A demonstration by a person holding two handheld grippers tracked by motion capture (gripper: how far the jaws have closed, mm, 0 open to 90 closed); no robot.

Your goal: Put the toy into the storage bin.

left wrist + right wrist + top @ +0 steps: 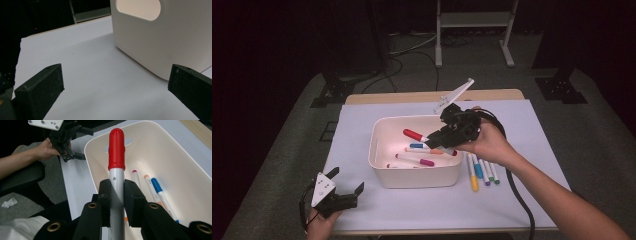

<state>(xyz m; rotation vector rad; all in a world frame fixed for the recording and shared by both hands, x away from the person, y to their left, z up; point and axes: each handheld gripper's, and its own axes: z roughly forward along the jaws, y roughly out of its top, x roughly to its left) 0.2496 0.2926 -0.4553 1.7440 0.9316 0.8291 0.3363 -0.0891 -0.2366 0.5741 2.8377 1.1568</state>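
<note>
A white bin (417,177) stands mid-table and holds several markers (414,161). Over its right half, my right gripper (434,137) is shut on a red-capped marker (414,134) that points left above the bin. In the right gripper view the pads (104,195) clamp the grey barrel of that marker (116,150), with pink, orange and blue markers (157,187) lying in the bin (162,150) below. My left gripper (347,180) rests at the table's front left, open, with nothing between its jaws. Its own view faces the bin's side wall (162,45).
Several loose markers (482,172), yellow, blue, purple and green, lie on the pale mat (522,135) just right of the bin. A thick black cable (517,190) trails from the right gripper toward the front edge. A white stand (474,30) sits on the floor beyond the table.
</note>
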